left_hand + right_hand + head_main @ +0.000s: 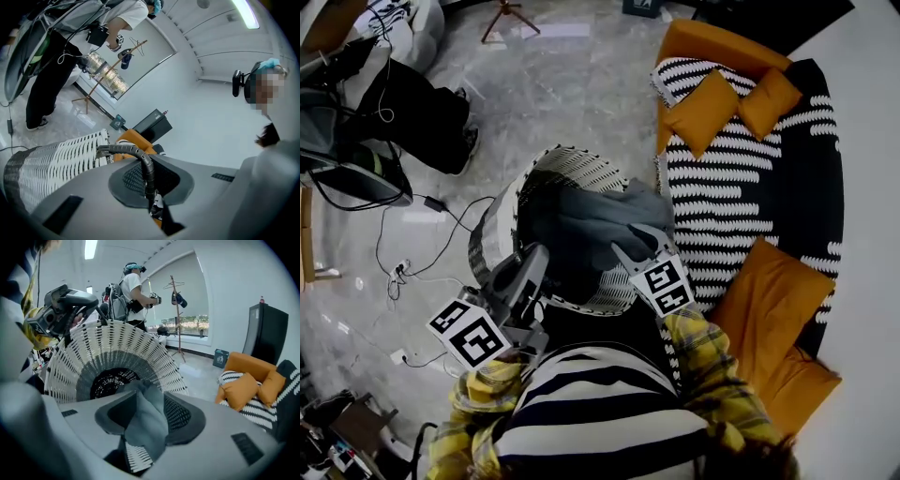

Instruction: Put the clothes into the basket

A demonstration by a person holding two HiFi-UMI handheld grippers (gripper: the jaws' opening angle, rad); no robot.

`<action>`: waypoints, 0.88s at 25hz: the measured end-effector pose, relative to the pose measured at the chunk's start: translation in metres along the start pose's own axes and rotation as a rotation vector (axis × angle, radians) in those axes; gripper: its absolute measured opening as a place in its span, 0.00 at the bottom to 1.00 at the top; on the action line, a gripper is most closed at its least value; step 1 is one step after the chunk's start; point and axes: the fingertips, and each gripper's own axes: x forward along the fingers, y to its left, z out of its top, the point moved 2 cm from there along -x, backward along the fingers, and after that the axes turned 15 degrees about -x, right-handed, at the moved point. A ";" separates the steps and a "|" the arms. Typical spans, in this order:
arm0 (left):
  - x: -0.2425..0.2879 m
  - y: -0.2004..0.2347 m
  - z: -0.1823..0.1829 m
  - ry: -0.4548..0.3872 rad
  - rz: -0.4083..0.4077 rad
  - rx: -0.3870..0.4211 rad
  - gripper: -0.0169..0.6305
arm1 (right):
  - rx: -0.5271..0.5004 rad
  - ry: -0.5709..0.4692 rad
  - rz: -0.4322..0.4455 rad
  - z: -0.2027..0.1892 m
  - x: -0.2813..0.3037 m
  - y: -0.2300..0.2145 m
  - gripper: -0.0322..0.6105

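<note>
The soft, crumpled grey cloth (598, 217) lay in the mouth of the white woven basket (581, 167), which was tipped toward the person, its dark inner band and black base showing in the right gripper view. One fold of the grey cloth (146, 420) ran up between the jaws of the right gripper (147, 414). The jaws stood apart, their ribbed dark pads bare on either side, so the fold hung loosely between them rather than being pinched. In the head view the right gripper (634, 247) reached over the basket's near rim.

The left gripper (151, 190) was clamped on the basket's grey spiral-wrapped handle (140, 157). The left gripper (532, 270) sat at the rim on the opposite side of the basket. Each gripper carried a cube with black-and-white square markers (469, 335).

Just beside the basket stood a black-and-white striped sofa (741, 192) with orange cushions (703, 112). Black cables (441, 239) trailed over the grey marble floor (553, 84). Beyond the basket, in the right gripper view, a person in a white shirt (133, 287) stood near a wooden coat stand (176, 310).
</note>
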 end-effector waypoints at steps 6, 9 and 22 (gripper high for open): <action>-0.003 -0.008 0.007 0.029 -0.005 0.029 0.05 | 0.093 0.091 -0.100 -0.066 -0.021 -0.023 0.35; -0.005 -0.014 0.009 0.055 -0.014 0.050 0.05 | 0.163 0.130 -0.142 -0.096 -0.030 -0.031 0.35; -0.005 -0.038 0.001 0.152 -0.050 0.126 0.05 | 0.399 0.161 -0.244 -0.143 -0.010 -0.060 0.42</action>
